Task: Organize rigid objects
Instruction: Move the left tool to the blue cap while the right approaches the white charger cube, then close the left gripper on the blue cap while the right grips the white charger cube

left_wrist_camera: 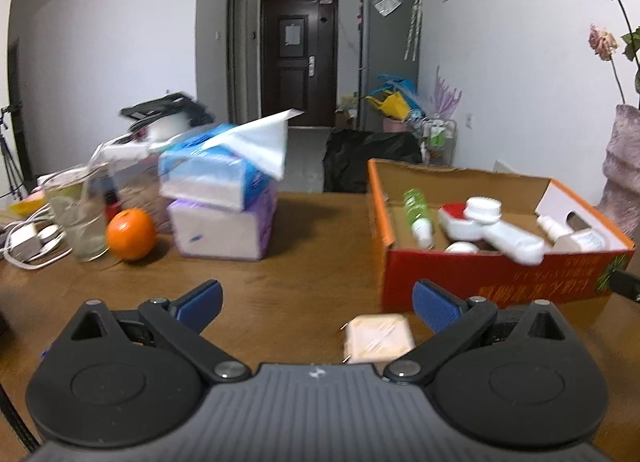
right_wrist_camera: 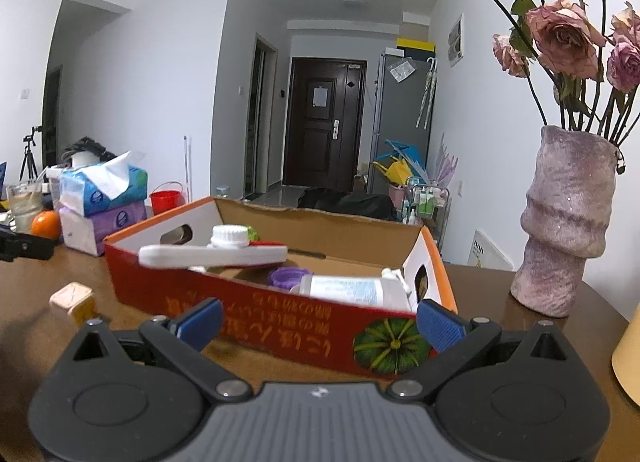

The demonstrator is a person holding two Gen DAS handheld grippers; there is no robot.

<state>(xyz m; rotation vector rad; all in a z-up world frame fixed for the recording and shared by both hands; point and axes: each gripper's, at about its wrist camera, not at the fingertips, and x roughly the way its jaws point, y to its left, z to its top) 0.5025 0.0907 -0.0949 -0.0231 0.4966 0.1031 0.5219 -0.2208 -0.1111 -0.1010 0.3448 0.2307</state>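
Observation:
A red and orange cardboard box (left_wrist_camera: 480, 274) (right_wrist_camera: 256, 302) stands on the brown table and holds a green tube (left_wrist_camera: 418, 214), a white brush-headed device (left_wrist_camera: 500, 230) (right_wrist_camera: 212, 254), a white bottle (right_wrist_camera: 352, 290) and a purple lid (right_wrist_camera: 290, 276). A small beige block (left_wrist_camera: 378, 338) (right_wrist_camera: 72, 298) lies on the table left of the box. My left gripper (left_wrist_camera: 318, 304) is open, with the block low between its fingers, nearer the right one. My right gripper (right_wrist_camera: 320, 320) is open just in front of the box's near wall, holding nothing.
Two stacked tissue packs (left_wrist_camera: 224, 202) (right_wrist_camera: 104, 202), an orange (left_wrist_camera: 131, 234) (right_wrist_camera: 45, 224) and a glass (left_wrist_camera: 80, 218) stand at the left. White cables (left_wrist_camera: 28, 246) lie at the far left. A pink vase (right_wrist_camera: 564, 230) of dried roses stands right of the box.

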